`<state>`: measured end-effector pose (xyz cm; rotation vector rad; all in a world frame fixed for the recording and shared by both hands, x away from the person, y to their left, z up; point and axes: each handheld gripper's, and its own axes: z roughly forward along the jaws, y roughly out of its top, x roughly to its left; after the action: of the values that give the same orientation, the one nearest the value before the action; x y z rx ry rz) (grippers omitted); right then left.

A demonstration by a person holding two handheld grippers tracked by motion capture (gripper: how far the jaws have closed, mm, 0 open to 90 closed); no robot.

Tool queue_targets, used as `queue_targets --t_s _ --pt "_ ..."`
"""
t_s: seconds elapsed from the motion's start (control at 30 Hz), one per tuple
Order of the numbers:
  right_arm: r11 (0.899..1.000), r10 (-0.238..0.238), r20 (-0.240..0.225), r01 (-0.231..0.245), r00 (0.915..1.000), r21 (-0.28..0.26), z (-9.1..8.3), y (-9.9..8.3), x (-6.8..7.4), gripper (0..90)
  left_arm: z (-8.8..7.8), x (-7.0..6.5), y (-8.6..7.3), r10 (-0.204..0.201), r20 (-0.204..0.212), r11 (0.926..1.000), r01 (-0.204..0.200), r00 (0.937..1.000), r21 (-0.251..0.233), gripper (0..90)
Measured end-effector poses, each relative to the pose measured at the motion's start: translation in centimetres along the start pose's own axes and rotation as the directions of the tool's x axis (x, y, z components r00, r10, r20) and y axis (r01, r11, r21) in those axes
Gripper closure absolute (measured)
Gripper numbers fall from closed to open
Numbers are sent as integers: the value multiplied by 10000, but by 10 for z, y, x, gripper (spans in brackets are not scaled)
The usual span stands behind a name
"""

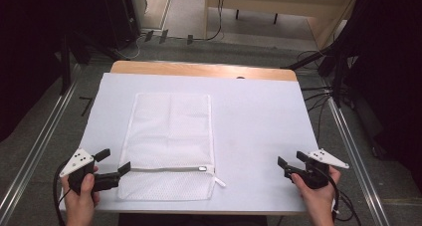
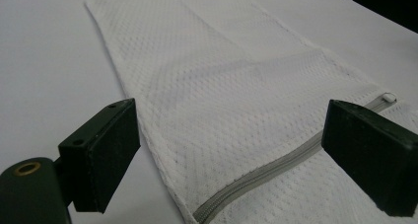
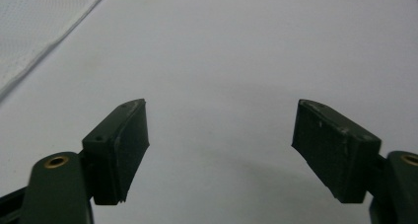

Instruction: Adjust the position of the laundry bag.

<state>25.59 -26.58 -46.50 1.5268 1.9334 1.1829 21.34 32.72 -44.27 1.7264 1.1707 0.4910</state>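
Both grippers gape empty—left gripper [image 1: 113, 167] at the mesh bag's [image 1: 169, 136] seven-o'clock corner, right gripper [image 1: 290, 162] idle at four—next, probably, pinching that zipper [image 1: 166, 169] edge.

One white mesh bag [image 1: 168, 144] is counted on one table [image 1: 259, 121], with one grey zip [image 1: 166, 169] and one pull tab [image 1: 219, 182] on it. Two grippers are seen, a left gripper [image 1: 113, 163] and a right gripper [image 1: 291, 161], each held by one hand.
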Motion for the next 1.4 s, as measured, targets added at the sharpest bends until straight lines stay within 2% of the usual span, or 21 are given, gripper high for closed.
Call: queue_targets --t_s 0.2,0.33,0.43,0.47,0.5,0.53,0.57,0.6,0.8,0.93,1.13,1.23,1.27,1.4 --pt "9991 -402 289 406 9988 -123 18 17 32 275 -2 -3 -1 184 -205 9998 -185 9996 -27 80" --pt "9962 -866 177 868 9961 -110 31 28 59 306 -2 -2 -2 200 -252 9998 -201 9995 -15 80" --pt "9938 -1101 -189 1097 9937 -182 44 37 79 334 0 0 -3 83 -271 10000 -83 9996 17 80" --pt "9938 -1101 -189 1097 9937 -182 44 37 79 334 0 0 -3 83 -271 10000 -83 9996 17 80" --pt "9938 -1100 -426 1091 9930 -218 48 40 85 347 2 0 -3 15 -228 10000 -15 9997 8 80" --pt "9946 -1030 -847 1014 9911 -238 56 47 97 364 3 -1 -3 115 -215 9999 -113 9997 105 80" --pt "9946 -1030 -847 1014 9911 -238 56 47 97 364 3 -1 -3 115 -215 9999 -113 9997 105 80" --pt "9947 -1016 -884 1001 9909 -217 66 54 108 372 4 -2 -3 163 -195 9998 -160 9997 146 80" --pt "9950 -942 -1421 982 9854 209 99 66 136 436 4 -3 -3 233 -205 9995 -229 9995 214 81" --pt "9937 -747 -1492 862 9860 721 119 68 148 513 3 -2 -3 210 -183 9995 -206 9996 237 81" --pt "9912 -257 -1573 456 9872 1245 140 67 156 594 4 -1 -4 158 -170 9995 -154 9997 273 83" --pt "9889 -36 -1680 284 9858 1459 145 66 156 609 4 -1 -4 178 -146 9994 -174 9997 285 83" --pt "9858 214 -1822 96 9830 1679 148 63 158 623 4 -1 -3 210 -104 9994 -207 9997 259 84" --pt "9776 286 -2103 166 9772 2100 151 59 163 640 2 -1 -3 167 -62 9997 -166 9998 173 83"
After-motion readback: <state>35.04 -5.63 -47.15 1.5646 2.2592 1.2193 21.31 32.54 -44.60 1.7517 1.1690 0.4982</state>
